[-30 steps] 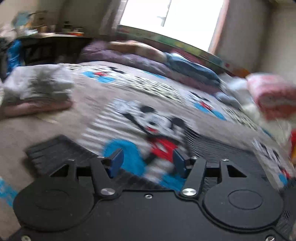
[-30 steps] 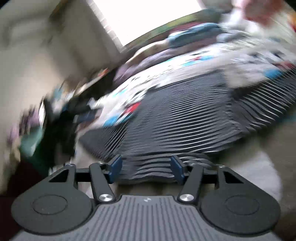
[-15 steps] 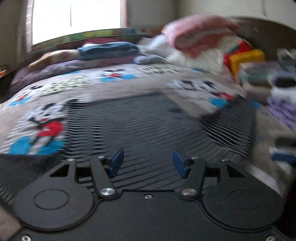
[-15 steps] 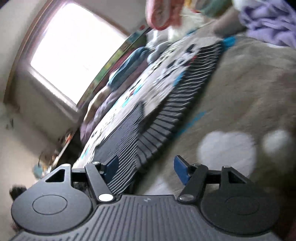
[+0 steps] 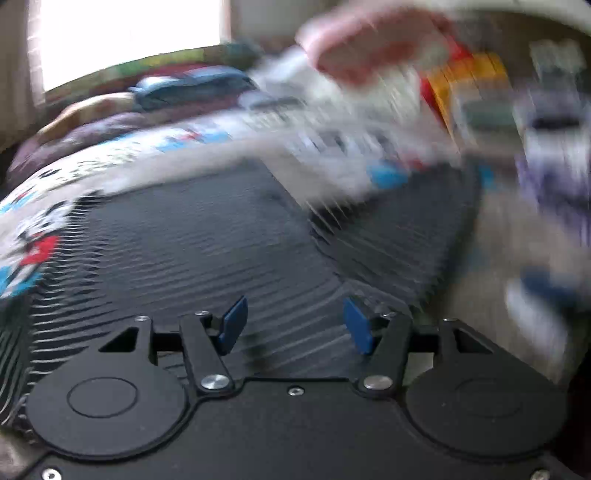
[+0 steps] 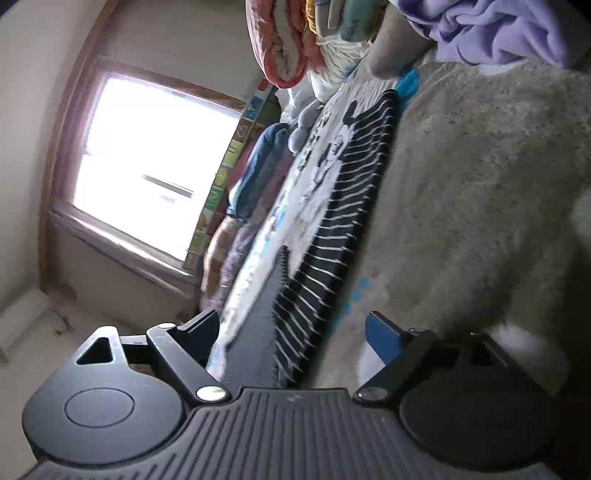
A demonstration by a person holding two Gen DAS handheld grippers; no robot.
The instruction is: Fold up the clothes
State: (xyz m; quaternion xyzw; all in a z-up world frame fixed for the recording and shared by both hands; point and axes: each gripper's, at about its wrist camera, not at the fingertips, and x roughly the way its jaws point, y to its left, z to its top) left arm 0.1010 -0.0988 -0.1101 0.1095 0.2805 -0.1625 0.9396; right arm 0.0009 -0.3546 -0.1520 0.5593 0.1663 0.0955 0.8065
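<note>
Left gripper (image 5: 293, 325) hangs low over the striped shirt (image 5: 192, 251), blue fingers (image 5: 232, 325) spread apart, nothing between them. The shirt is dark with thin white stripes and lies flat on the bed (image 5: 491, 295), covering the middle of the left wrist view and running under the gripper body. Its right part (image 5: 399, 240) reads as a sleeve angling away, but blur is heavy there. A cartoon-mouse blanket (image 5: 33, 229) shows at the left edge and beyond the shirt. The right side of this view is smeared by motion: pink bundle (image 5: 369, 48), yellow block (image 5: 469, 81) and purple cloth (image 5: 554, 184) cannot be made out further. Window (image 5: 129, 37) bright at the back, pillows (image 5: 192, 88) below it.

The right wrist view is rolled sideways. Right gripper (image 6: 291, 332) has fingers (image 6: 384, 338) released wide, gripping nothing. The shirt (image 6: 332, 240) runs as a striped strip from between the fingers up toward the top of the picture, edge-on, with the mouse print (image 6: 325, 158) of the blanket beside it. Beige fuzzy bed cover (image 6: 480, 203) fills the right half. Lavender garment (image 6: 498, 29) crumpled at the top right, rolled pink blanket (image 6: 284, 40) and folded pile (image 6: 340, 22) at top centre. Window (image 6: 155, 158) on the left.
</note>
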